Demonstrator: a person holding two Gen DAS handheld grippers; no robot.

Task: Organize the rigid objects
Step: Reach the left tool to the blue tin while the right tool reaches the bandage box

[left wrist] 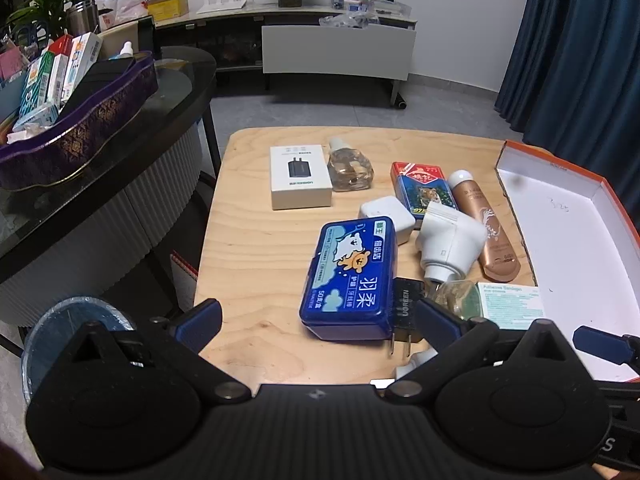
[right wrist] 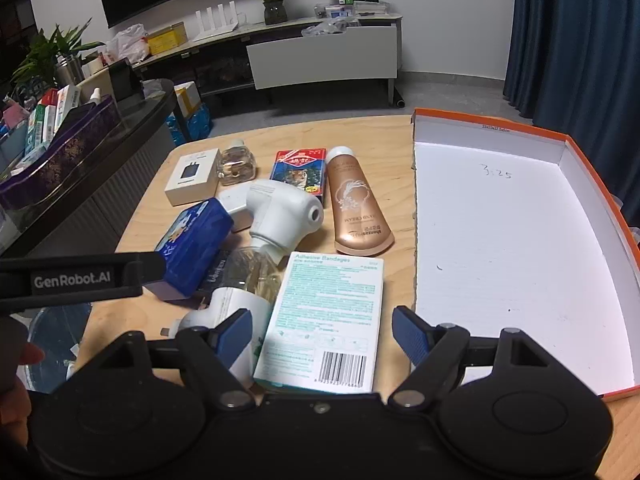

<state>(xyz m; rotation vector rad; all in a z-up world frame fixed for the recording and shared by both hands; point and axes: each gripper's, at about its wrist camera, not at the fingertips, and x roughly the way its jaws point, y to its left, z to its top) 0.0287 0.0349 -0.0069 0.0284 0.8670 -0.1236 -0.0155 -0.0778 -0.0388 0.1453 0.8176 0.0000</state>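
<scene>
Left wrist view: left gripper (left wrist: 318, 318) hangs low over the near edge of the wooden table (left wrist: 248, 240), jaws spread wide, nothing between the pads, the blue floss box (left wrist: 352, 276) just ahead
Right wrist view: right gripper (right wrist: 322, 336) has its jaws wide apart on either side of the adhesive bandage box (right wrist: 328, 320), pads not touching it
Boxes, counted: four on the table – blue floss box, bandage box, white charger box (left wrist: 300, 176), red-and-blue tiger box (left wrist: 424, 190)
Plug-in diffusers: two with white heads, one upper (right wrist: 280, 212), one by the near edge (right wrist: 232, 312)
Others: one gold hand-cream tube (right wrist: 356, 204), one clear bottle (left wrist: 350, 168), one white cube adapter (left wrist: 386, 216), one black charger (left wrist: 406, 308)
Container: orange-rimmed shoebox lid (right wrist: 592, 208) on the right, white inside, only pen marks in it
Open room: bare wood along the table's left side; the lid sits just beside the tube and bandage box
</scene>
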